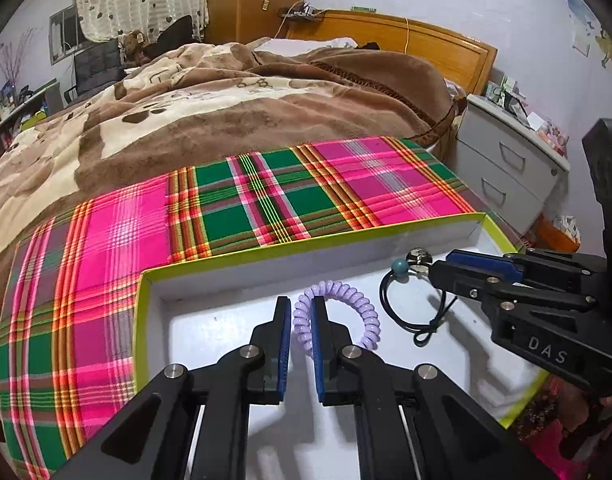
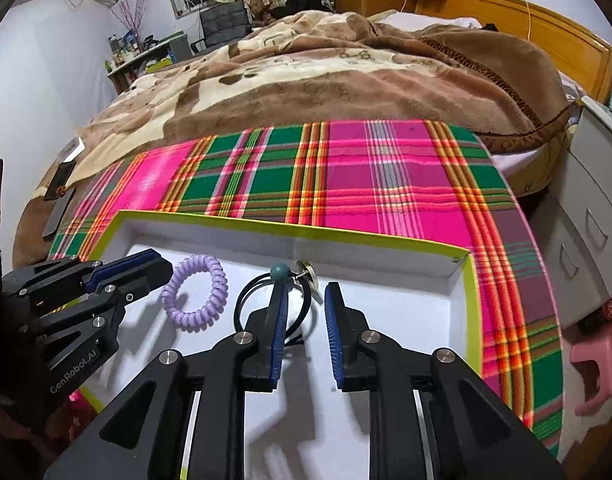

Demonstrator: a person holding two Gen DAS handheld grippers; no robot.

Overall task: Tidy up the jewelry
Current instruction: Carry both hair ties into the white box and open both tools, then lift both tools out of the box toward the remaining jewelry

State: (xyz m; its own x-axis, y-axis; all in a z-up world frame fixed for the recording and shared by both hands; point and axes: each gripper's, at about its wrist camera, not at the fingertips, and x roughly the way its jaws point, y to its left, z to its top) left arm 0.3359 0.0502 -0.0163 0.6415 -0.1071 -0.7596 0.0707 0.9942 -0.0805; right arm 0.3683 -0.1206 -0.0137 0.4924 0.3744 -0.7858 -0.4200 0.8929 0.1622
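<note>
Left wrist view puts my left gripper (image 1: 300,322) low inside the white box (image 1: 210,320), its blue pads (image 1: 284,344) standing a narrow gap apart with the near arc of the purple coil hair tie (image 1: 366,312) running between the tips. I cannot see the pads pressing the coil, so I judge them apart, not clamped. If I close from here, I think the springy coil could squirm out sideways or be caught by only one loop, then stretch and snap back when lifted.

My right gripper (image 2: 306,304) also hangs inside the box, jaws parted. Its left finger (image 2: 278,320) lies over the black elastic loop (image 2: 246,300), and the teal bead (image 2: 281,270) sits just beyond that fingertip. Whether the pad rests on the cord or hovers above it, I cannot tell. A thin cord lying flat on card is hard to pinch, so the tips may scrape the box floor and push the loop along instead.

Just past the bead lies a small round metal piece (image 2: 306,268) near the far wall, touching or nearly touching the loop. Dragging the elastic could knock it away or tangle it.

Both tools work close together, so they might bump. The box rests on a plaid cloth (image 2: 386,184) at the foot of a bed with a brown blanket (image 2: 346,80), a soft base that could let the box shift under pressure.
</note>
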